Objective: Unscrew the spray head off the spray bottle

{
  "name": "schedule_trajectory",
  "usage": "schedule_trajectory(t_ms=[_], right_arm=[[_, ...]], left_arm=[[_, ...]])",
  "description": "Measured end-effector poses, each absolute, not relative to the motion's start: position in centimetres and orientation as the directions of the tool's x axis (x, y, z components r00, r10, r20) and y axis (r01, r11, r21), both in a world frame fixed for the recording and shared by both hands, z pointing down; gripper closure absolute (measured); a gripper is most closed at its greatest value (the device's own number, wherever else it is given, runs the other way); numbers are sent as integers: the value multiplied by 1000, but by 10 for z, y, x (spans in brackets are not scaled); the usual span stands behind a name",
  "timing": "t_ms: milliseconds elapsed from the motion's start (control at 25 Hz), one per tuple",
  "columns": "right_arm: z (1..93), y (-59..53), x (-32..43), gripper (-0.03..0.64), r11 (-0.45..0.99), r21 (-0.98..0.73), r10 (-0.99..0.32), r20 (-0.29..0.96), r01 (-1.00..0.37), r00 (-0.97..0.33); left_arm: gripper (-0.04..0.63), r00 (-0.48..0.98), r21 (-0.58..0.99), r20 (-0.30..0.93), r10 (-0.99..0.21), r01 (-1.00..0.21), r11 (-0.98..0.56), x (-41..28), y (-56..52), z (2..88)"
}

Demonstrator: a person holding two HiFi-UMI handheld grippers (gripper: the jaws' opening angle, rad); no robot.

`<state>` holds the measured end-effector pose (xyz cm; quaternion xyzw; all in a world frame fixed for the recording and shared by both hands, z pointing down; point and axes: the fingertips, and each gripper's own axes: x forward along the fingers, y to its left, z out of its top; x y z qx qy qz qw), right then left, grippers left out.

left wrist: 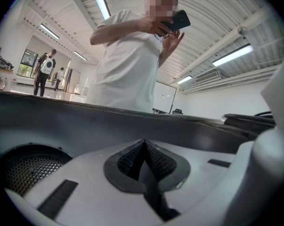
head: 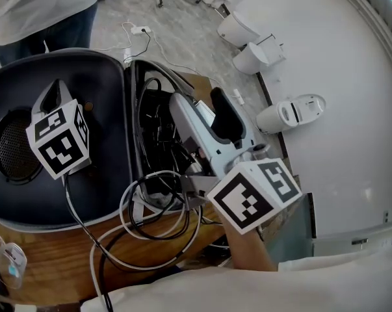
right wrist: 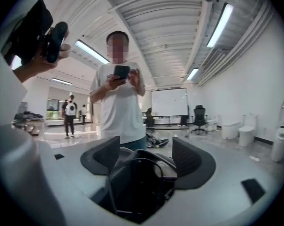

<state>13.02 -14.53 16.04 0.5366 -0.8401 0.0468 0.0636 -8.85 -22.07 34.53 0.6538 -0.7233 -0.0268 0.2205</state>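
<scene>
No spray bottle or spray head shows in any view. My left gripper [head: 52, 97] hovers over the left half of an open black case [head: 108, 174]; in the left gripper view its jaws [left wrist: 144, 147] are shut, pad against pad, with nothing between them. My right gripper [head: 179, 106] reaches over the case's right half, which is full of black cables [head: 158, 142]. In the right gripper view its jaws [right wrist: 146, 157] stand wide open and empty, with the cable-filled compartment [right wrist: 137, 182] just beyond them.
The case lies on a wooden table [head: 46, 255] with white and black cables [head: 156, 223] looped over its front. A person in a white shirt [right wrist: 118, 109] stands past the case holding a phone. White toilets [head: 293, 112] stand on the floor to the right.
</scene>
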Motion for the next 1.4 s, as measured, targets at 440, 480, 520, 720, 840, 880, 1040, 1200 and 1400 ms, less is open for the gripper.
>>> schedule_trajectory(t_ms=[440, 480, 520, 720, 840, 880, 1040, 1200, 1400], right_arm=[[194, -107, 217, 624, 93, -145, -952, 277, -985, -131], [192, -106, 215, 624, 98, -138, -953, 273, -986, -133], [189, -107, 213, 624, 108, -126, -955, 264, -986, -138], [169, -126, 178, 503, 252, -61, -942, 215, -966, -259], [164, -154, 148, 342, 348, -37, -915, 205, -937, -348], [163, -166, 141, 333, 367, -27, -909, 202, -930, -365], [155, -214, 117, 324, 411, -25, -896, 172, -911, -409], [172, -246, 111, 626, 393, -75, -887, 234, -917, -399], [177, -247, 107, 624, 419, -89, -869, 247, -903, -428]], left_arm=[[597, -49, 327, 285, -957, -934, 145, -90, -220, 344], [597, -48, 327, 285, -957, -934, 144, -90, -220, 344], [597, -48, 327, 285, -957, -934, 144, -90, -220, 344], [597, -48, 326, 284, -958, -934, 144, -90, -220, 343], [597, -49, 327, 284, -958, -934, 144, -90, -220, 344], [598, -49, 327, 284, -958, -934, 145, -90, -220, 344], [597, -48, 328, 283, -958, -934, 144, -89, -221, 344], [598, -48, 327, 283, -958, -934, 143, -90, -221, 343], [597, -47, 326, 282, -958, -934, 142, -89, -220, 343]])
